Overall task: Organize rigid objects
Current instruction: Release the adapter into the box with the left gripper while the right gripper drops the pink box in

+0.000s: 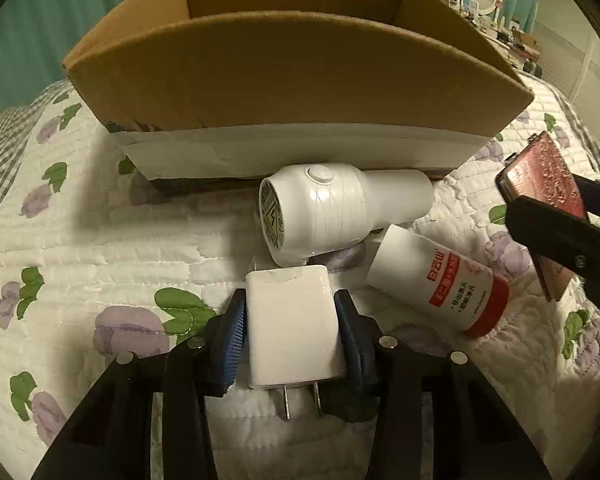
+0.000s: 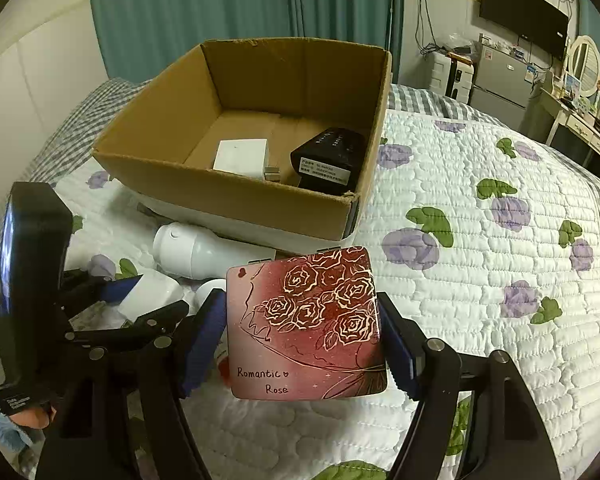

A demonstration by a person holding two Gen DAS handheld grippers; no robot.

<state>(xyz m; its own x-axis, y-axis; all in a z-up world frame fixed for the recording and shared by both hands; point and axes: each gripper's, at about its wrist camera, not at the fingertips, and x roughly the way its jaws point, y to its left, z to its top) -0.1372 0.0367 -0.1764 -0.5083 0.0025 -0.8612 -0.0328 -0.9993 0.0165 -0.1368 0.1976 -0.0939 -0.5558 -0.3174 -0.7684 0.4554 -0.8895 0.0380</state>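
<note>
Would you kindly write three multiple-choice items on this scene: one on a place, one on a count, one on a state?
1. Where does the white dryer lie?
A. in the box
B. on the quilt against the box
C. in a gripper

2. How many things show in the box?
A. two
B. none
C. five

3. What does the right gripper hold?
A. nothing
B. a bottle
C. the rose case

Key: B, it rests on the quilt at the box wall; A, a white charger and a black adapter; C, both pads press its sides.
</note>
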